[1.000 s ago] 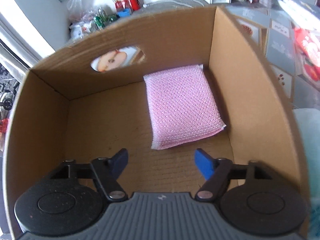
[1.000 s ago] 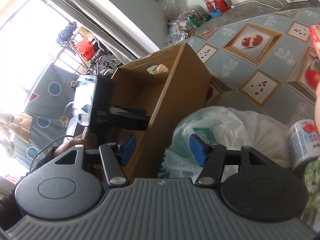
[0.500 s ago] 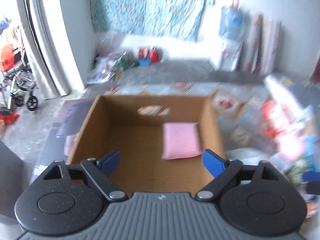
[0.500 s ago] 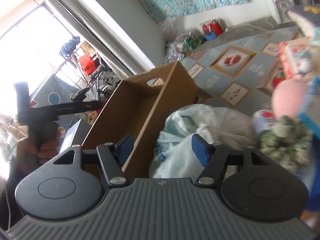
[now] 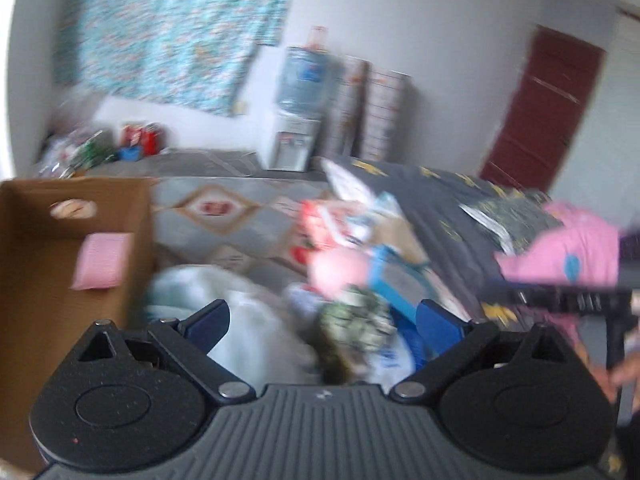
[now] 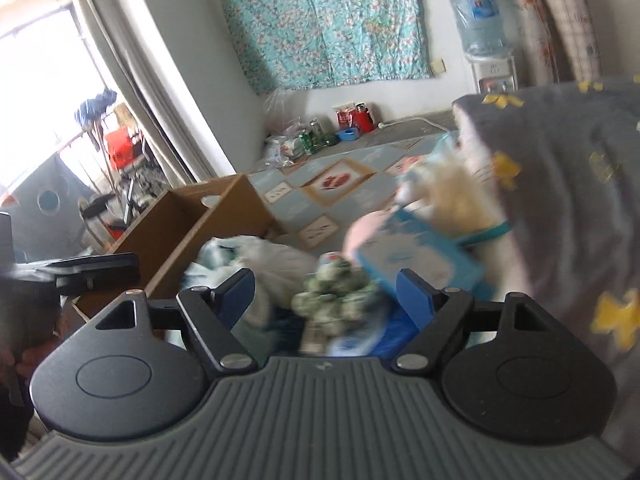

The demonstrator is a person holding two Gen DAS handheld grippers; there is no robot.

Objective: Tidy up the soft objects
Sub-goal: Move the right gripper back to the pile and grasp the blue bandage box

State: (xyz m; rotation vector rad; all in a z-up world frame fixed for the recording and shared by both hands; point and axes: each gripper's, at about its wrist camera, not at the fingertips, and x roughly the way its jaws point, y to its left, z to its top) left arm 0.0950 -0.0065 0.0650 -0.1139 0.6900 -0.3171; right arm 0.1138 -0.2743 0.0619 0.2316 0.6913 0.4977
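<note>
1. A lived-in room of a home: a floral turquoise cloth [image 6: 324,20] hangs on the white wall at 12 o'clock.
2. A water dispenser [image 6: 480,32] stands at 1 o'clock, beside rolled mats [image 6: 556,24].
3. A bed with a grey star-print cover [image 6: 560,184] fills 3 o'clock.
4. Curtains [image 6: 132,92] frame a bright window at 10 o'clock.
5. Patterned floor covering [image 6: 336,184] carries household clutter.

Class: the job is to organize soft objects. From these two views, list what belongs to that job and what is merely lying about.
Part of the job:
cardboard box
pink sponge already inside it
green-white soft bundle
white plastic bag
left gripper, open
right gripper, open

Lying about:
water dispenser
red flask
floral cloth
</note>
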